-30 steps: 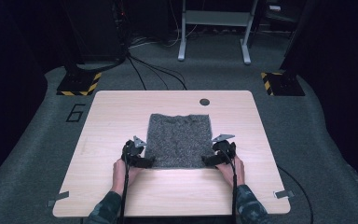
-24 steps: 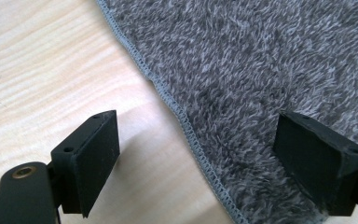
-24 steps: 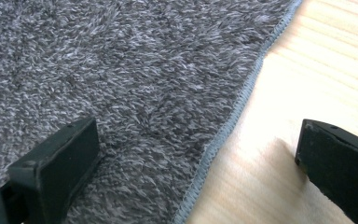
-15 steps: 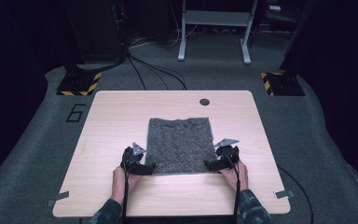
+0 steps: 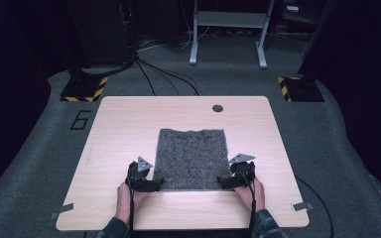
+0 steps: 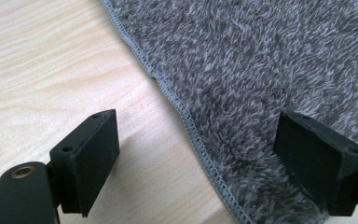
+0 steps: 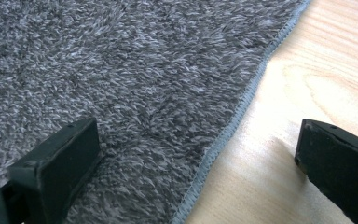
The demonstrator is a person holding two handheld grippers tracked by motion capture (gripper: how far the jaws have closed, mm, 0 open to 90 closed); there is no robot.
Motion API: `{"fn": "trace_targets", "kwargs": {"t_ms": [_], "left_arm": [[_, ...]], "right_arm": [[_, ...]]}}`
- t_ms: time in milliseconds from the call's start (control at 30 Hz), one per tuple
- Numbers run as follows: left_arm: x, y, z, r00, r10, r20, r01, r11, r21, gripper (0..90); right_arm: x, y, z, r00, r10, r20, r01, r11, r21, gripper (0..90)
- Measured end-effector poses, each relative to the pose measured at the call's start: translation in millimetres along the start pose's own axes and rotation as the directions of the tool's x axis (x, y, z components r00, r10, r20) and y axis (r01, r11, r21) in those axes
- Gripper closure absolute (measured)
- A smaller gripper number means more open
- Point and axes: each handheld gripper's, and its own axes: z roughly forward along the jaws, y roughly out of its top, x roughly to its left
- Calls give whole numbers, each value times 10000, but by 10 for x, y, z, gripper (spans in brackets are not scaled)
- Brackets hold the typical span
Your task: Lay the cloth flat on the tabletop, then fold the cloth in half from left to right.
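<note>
Towel [image 5: 192, 158] lies flat on the surface [image 5: 119, 129], unfolded. Left gripper [image 6: 198, 154] and right gripper [image 7: 198, 158] sit at its near corners, jaws apart, each straddling a side hem. Nothing gripped yet; grasping and folding remain.

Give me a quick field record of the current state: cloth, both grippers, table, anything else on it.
cloth: grey fluffy towel, lying flat, stitched hem visible
cloth position: middle of the wooden table, near edge close to the person
left gripper: open, jaws straddling the towel's side hem at the near left corner, one jaw over wood, one over the towel
right gripper: open, jaws straddling the side hem at the near right corner
grasp: neither closed on the towel yet
other item: small dark round spot by the far table edge, beyond the towel
</note>
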Motion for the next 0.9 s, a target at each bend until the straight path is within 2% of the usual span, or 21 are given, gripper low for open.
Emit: {"fn": "trace_targets", "kwargs": {"t_ms": [233,300,333,400,433,500,567,733,800,900], "left_arm": [[6,15,-6,10000,82,41,-83,9998,188,138],[15,29,-5,9995,26,328,-33,9997,223,117],[55,33,-31,9983,34,575,-39,10000,84,109],[88,49,-57,9973,-324,653,332,9994,-115,103],[113,67,-73,9975,-393,590,406,9989,-223,94],[168,109,-106,9968,-475,648,487,9987,-179,90],[232,167,-130,9974,-483,526,497,9985,-245,87],[375,289,-93,9973,-582,442,586,9983,-66,75],[422,325,-65,9970,-627,454,626,9980,29,61],[488,394,-20,9958,-796,453,794,9968,63,54]], "right_arm": [[-2,-4,1,10000,-36,1,36,10000,-61,0],[-3,-4,1,10000,-46,-9,46,10000,-58,0],[-5,-3,0,10000,-63,-16,63,10000,-47,0],[-9,-4,-8,9999,-121,-29,120,9999,-117,0],[-3,-6,-25,10000,-36,-78,34,9998,-208,0],[-32,-10,-35,9998,-177,-102,174,9993,-323,0],[-40,-2,-62,9997,164,-201,-170,9994,-299,0],[-11,55,-116,9970,412,-655,-438,9983,-381,0],[46,92,-124,9974,141,-706,-170,9990,-417,0],[130,146,-128,9959,4,-901,-42,9991,-416,0]]}}
